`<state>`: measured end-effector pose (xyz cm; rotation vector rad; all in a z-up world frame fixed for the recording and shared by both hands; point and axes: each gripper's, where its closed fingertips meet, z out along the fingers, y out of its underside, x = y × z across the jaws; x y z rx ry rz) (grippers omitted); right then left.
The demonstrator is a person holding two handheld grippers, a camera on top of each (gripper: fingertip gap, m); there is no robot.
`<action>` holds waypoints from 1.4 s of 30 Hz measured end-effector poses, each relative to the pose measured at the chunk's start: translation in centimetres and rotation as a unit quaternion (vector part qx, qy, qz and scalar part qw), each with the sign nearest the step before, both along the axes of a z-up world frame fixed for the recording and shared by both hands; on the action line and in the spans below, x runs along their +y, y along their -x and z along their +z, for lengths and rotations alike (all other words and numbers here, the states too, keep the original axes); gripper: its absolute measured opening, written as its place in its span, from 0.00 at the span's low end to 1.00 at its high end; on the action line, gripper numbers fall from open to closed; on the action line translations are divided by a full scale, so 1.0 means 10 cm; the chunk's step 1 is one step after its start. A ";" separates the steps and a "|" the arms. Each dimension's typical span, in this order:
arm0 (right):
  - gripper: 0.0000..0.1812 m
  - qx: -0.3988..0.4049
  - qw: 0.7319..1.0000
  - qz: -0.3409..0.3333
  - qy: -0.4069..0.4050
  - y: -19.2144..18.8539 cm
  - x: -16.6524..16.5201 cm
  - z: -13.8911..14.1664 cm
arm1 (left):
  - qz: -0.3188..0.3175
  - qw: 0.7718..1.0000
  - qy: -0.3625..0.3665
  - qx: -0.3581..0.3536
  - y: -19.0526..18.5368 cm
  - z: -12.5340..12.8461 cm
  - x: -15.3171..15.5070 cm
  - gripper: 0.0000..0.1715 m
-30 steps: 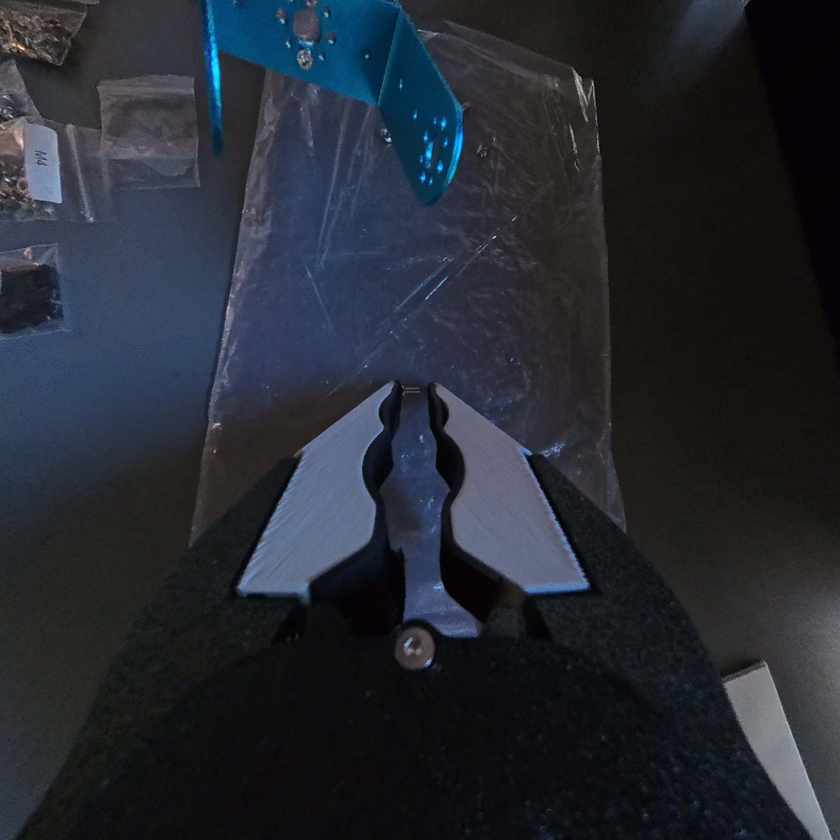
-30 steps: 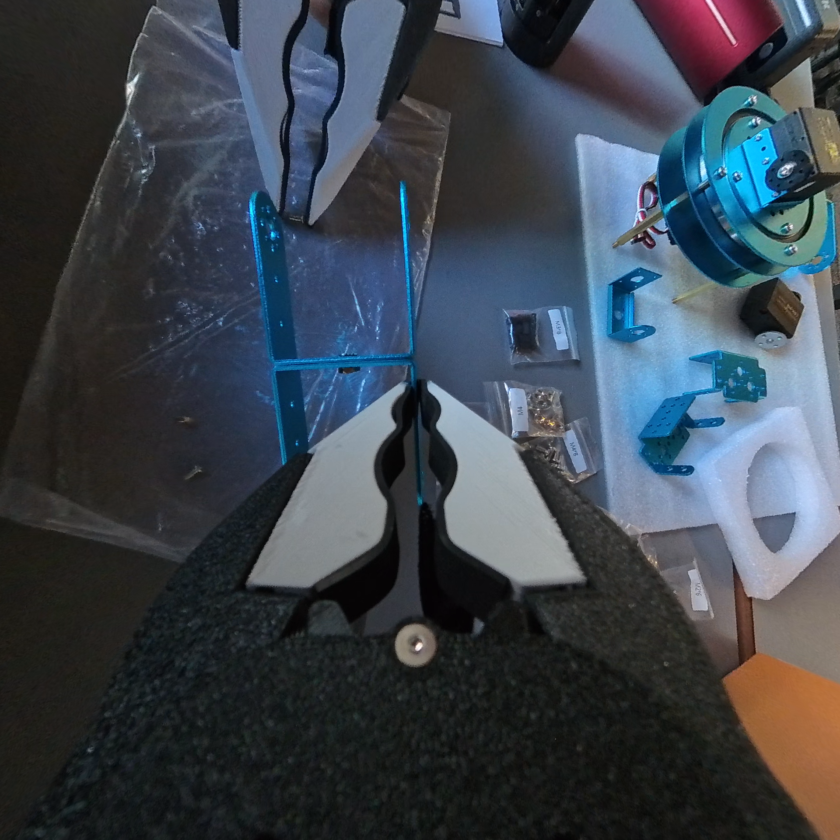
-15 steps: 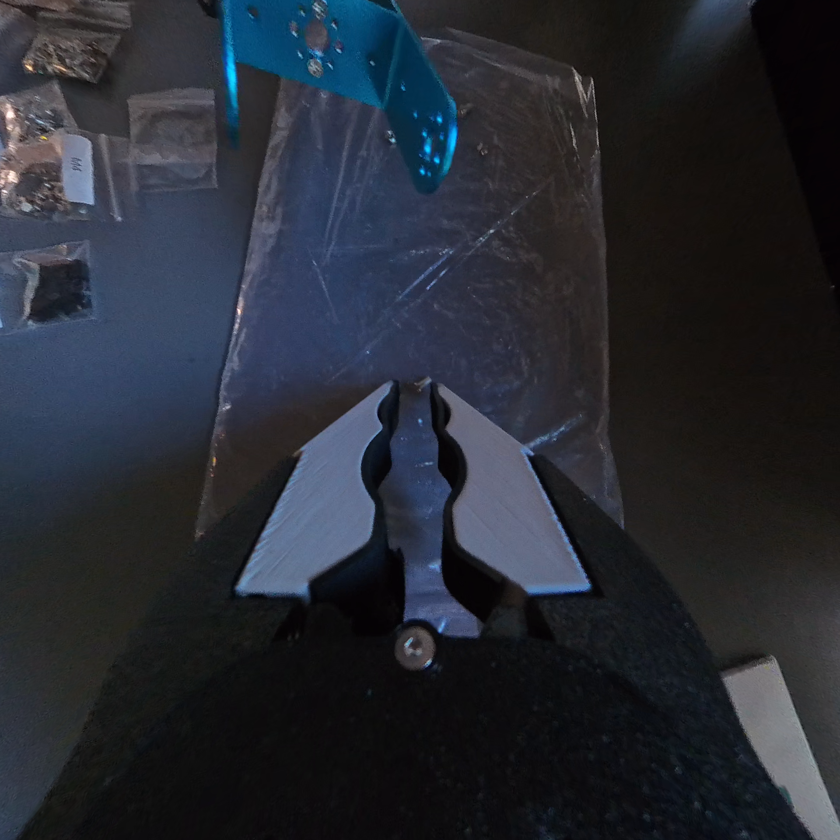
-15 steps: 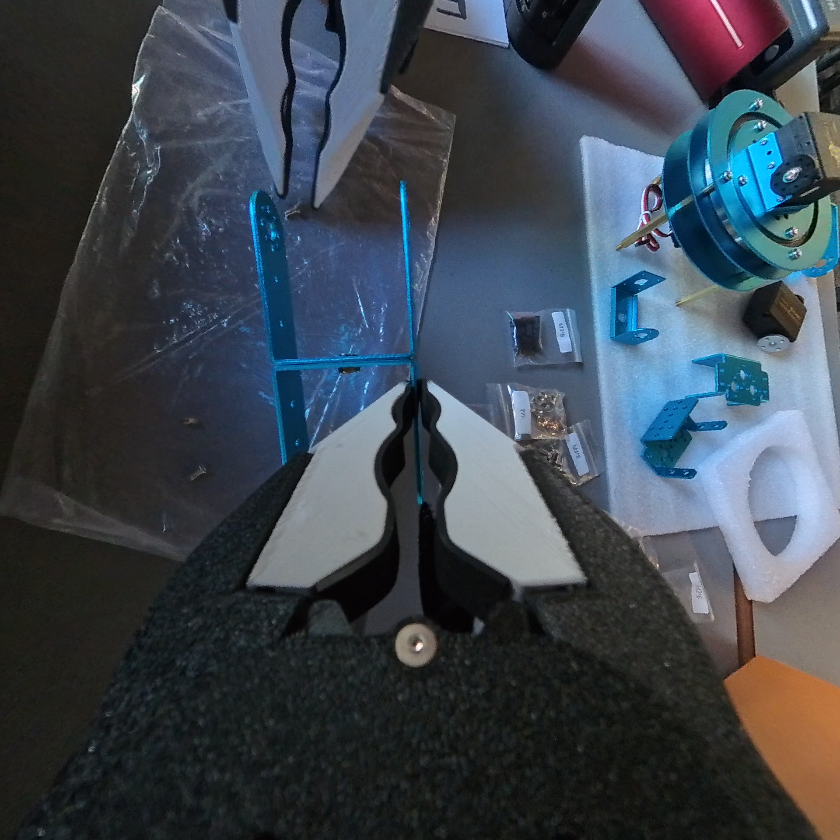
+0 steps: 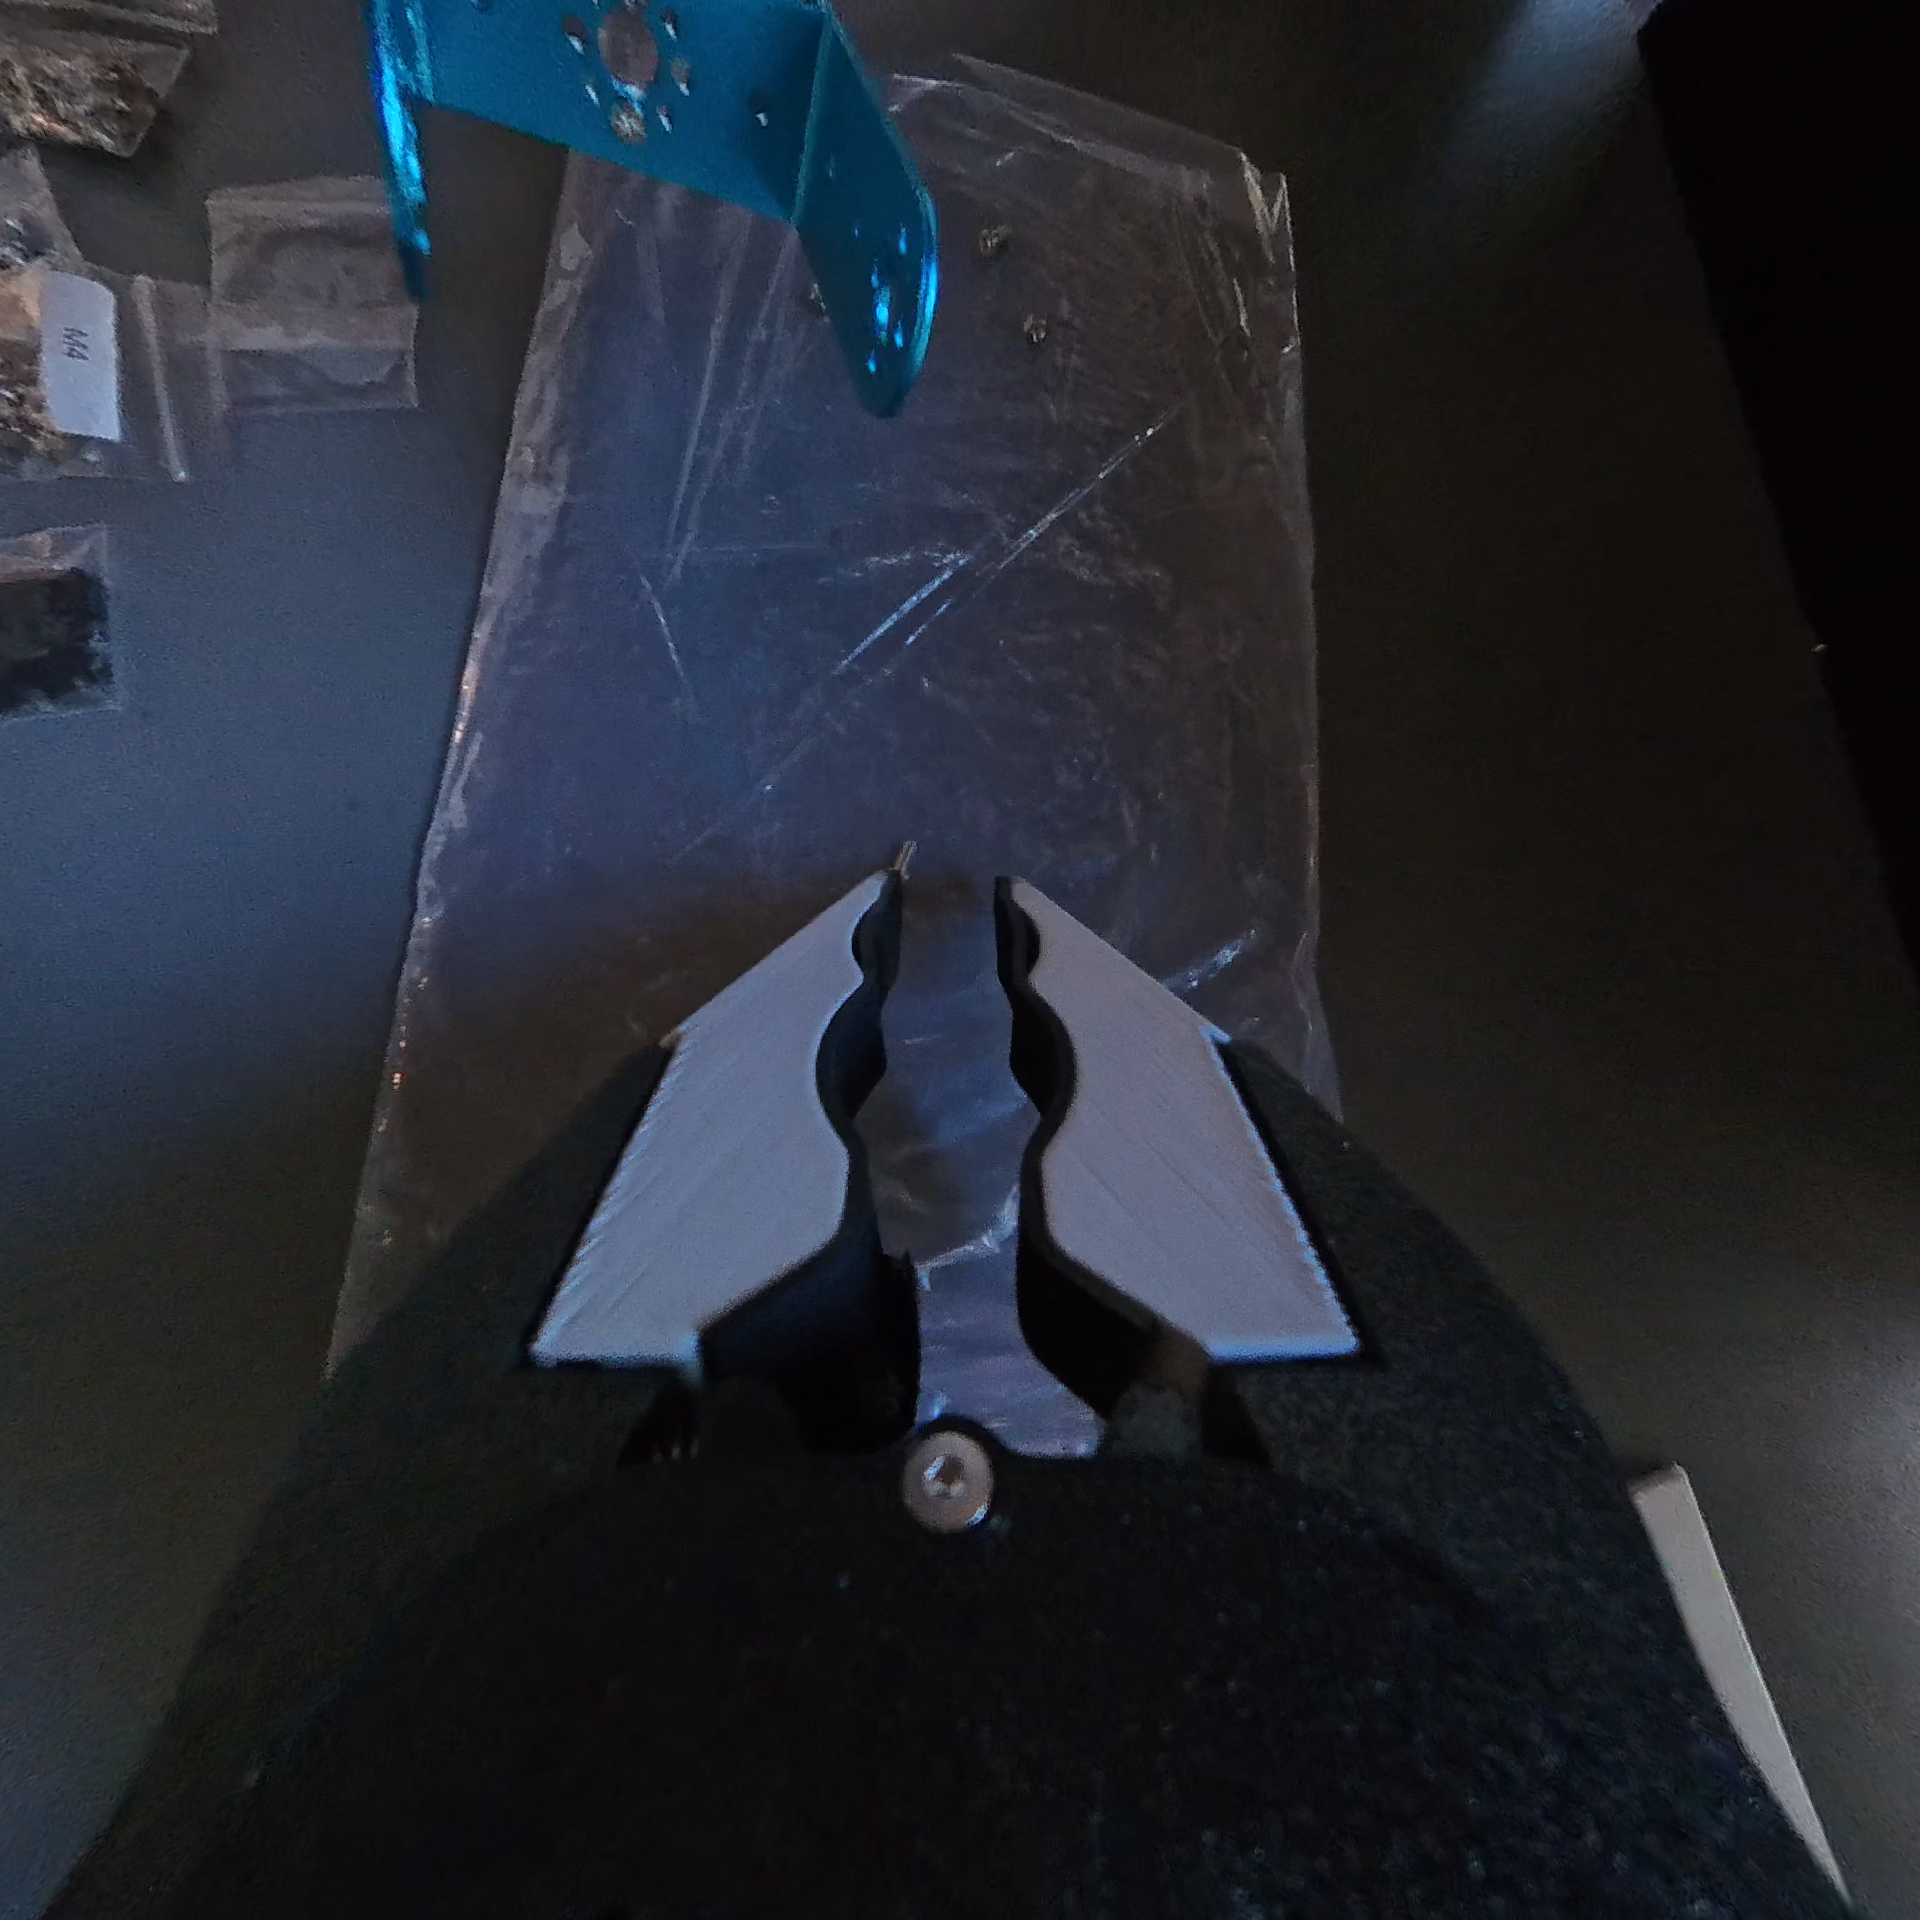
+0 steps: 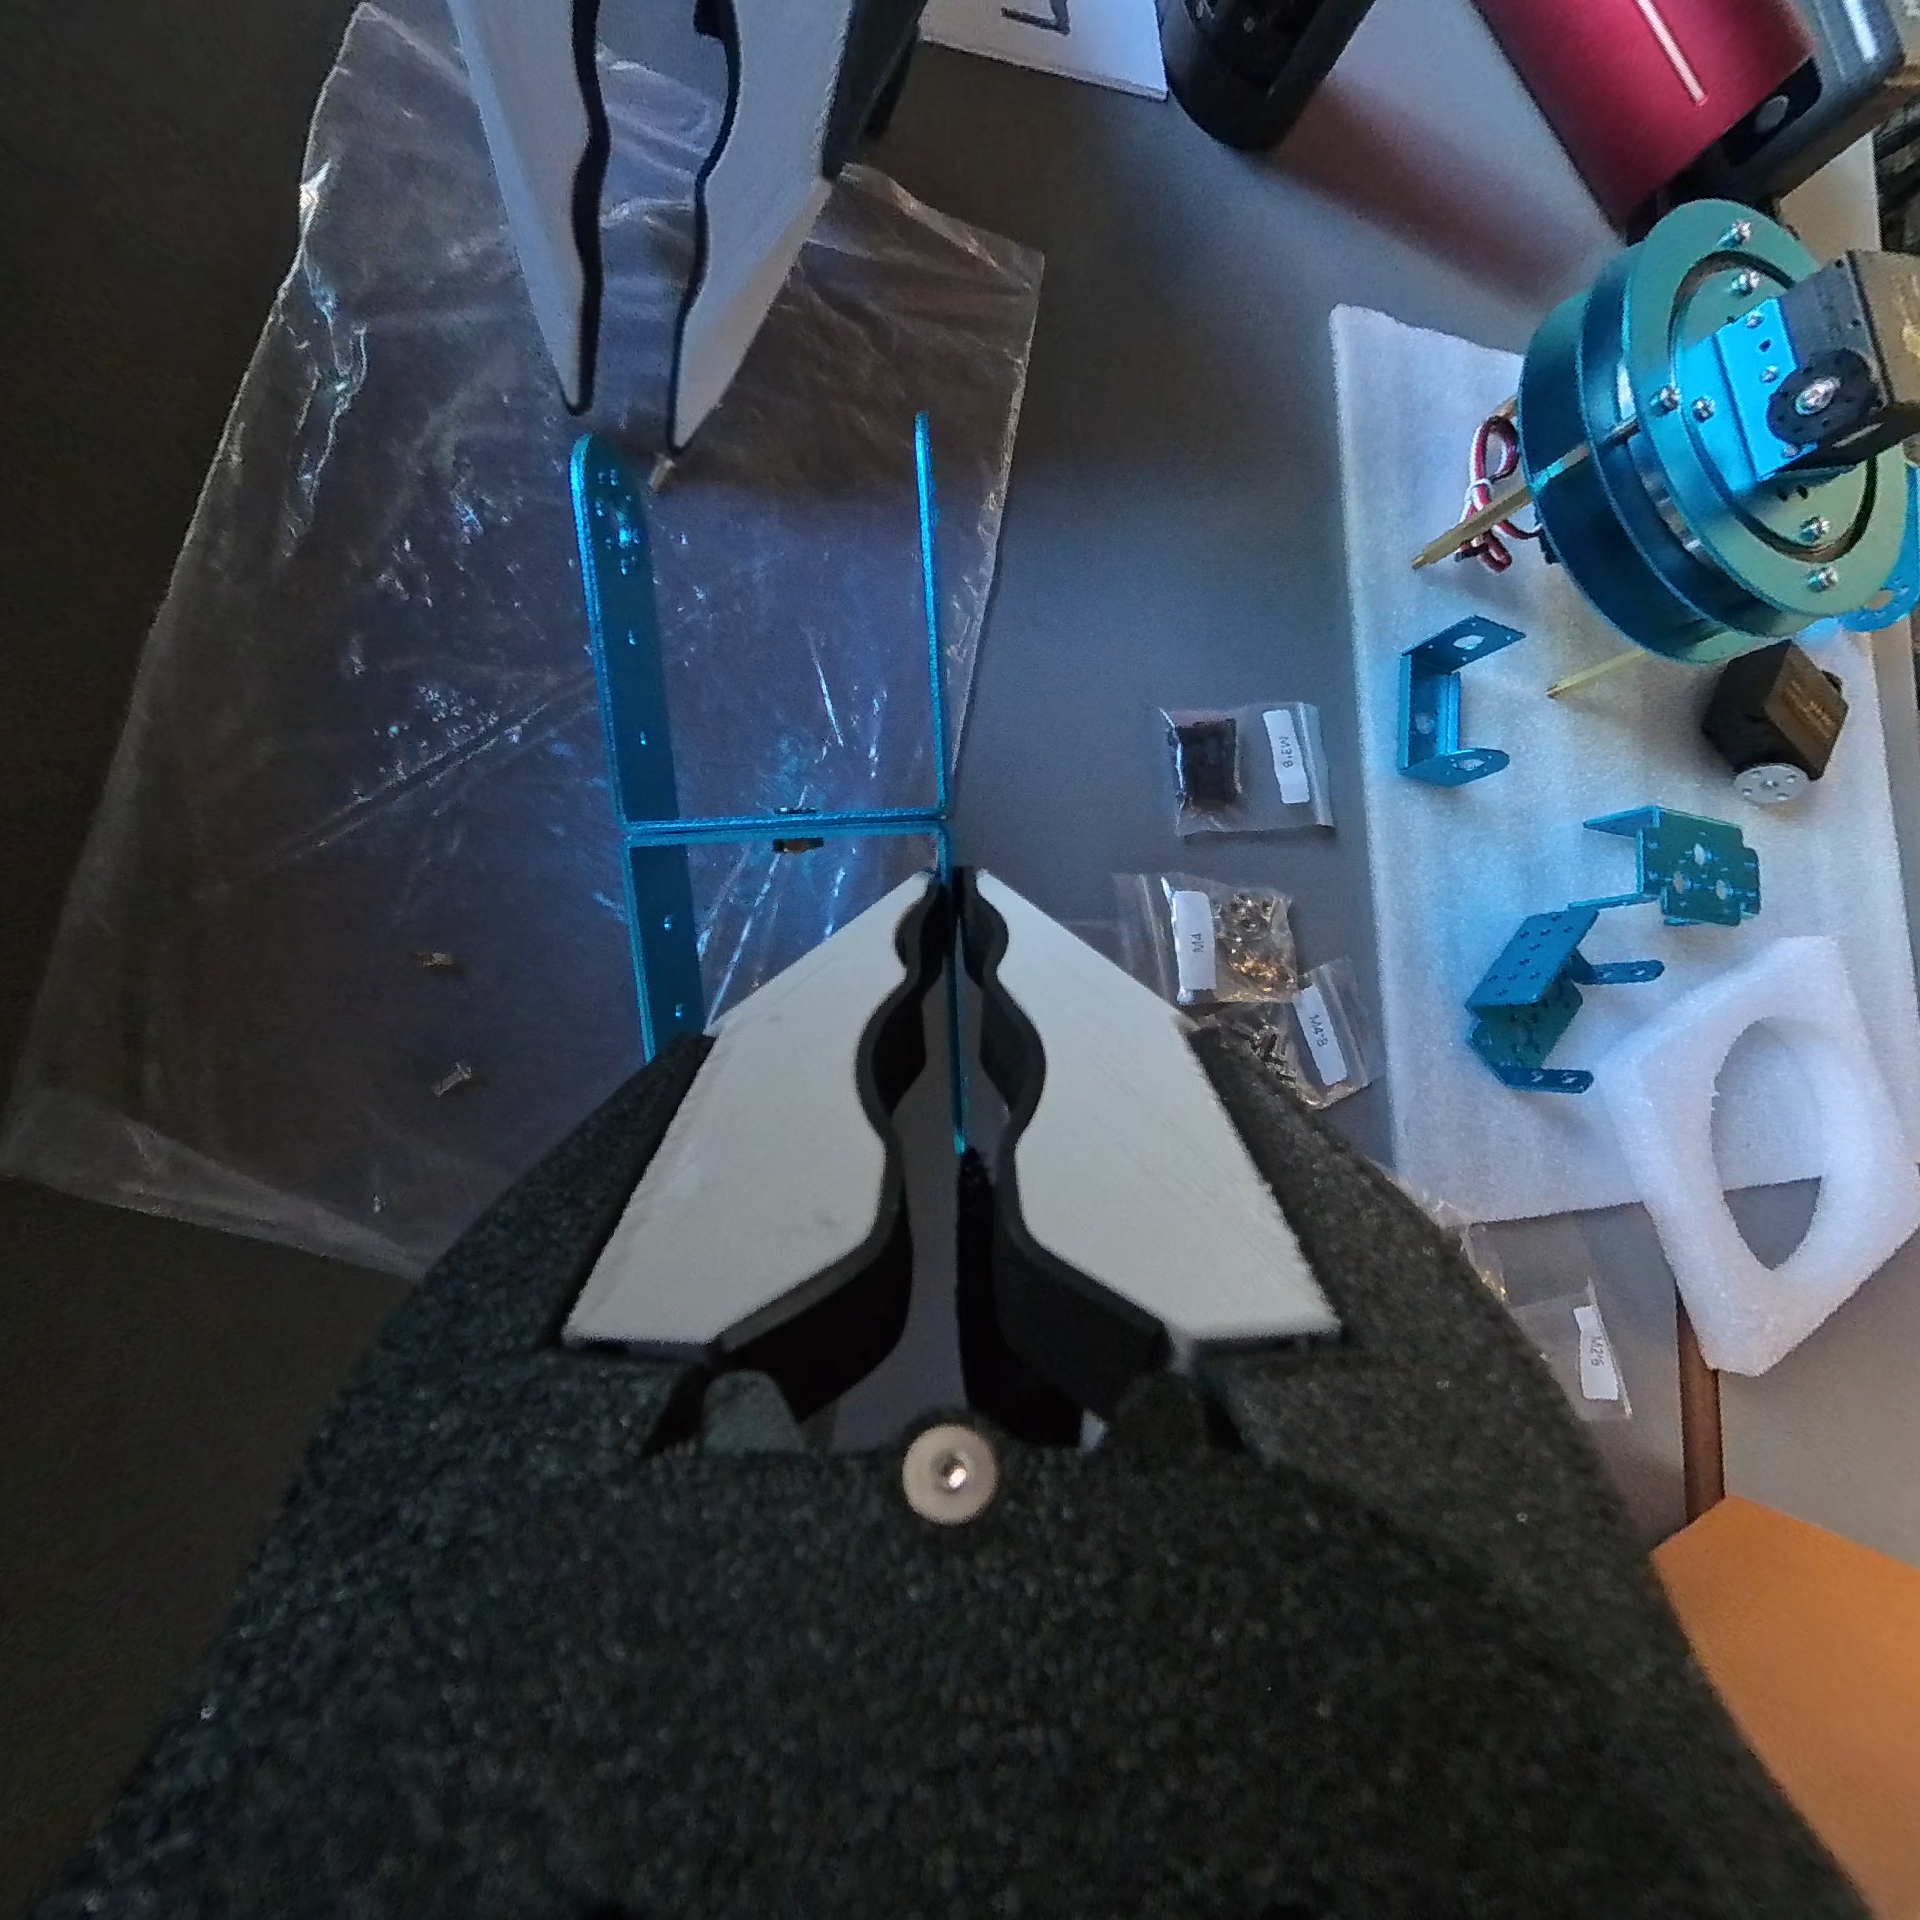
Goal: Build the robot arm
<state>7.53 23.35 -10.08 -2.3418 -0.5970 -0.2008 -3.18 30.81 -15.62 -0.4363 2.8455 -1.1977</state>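
1. Right gripper: jaws clamped on thin wall of blue perforated metal U-bracket, raised over clear plastic bag on grey bench; narrow hold, liable to pivot or slip.
2. Left gripper: jaws narrowly parted; small silver screw at one tip, hold uncertain; liable to drop and roll away.

blue bracket: top cut off by the upper edge in the left wrist view; in the right wrist view the right gripper hides its near end (the part between the jaws).
left gripper: in the right wrist view, only the fingers show.
small bags: contents too dim to tell.
red case: cropped at the top.
tiny part at left fingertip: too small to identify.
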 end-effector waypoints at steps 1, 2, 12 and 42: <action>0.01 0.000 1.000 0.001 0.001 0.00 0.00 0.00 | 0.002 1.000 0.005 -0.003 -0.01 0.02 -0.02 0.10; 0.01 -0.001 1.000 0.001 0.002 0.01 0.00 -0.01 | 0.005 1.000 0.009 -0.006 -0.03 0.03 -0.03 0.10; 0.01 -0.003 1.000 0.001 0.002 0.00 -0.01 0.00 | 0.012 1.000 0.011 -0.024 -0.16 0.02 -0.08 0.13; 0.01 -0.004 1.000 0.005 0.006 0.03 -0.02 0.00 | -0.020 1.000 0.013 -0.017 -0.12 0.01 -0.12 0.15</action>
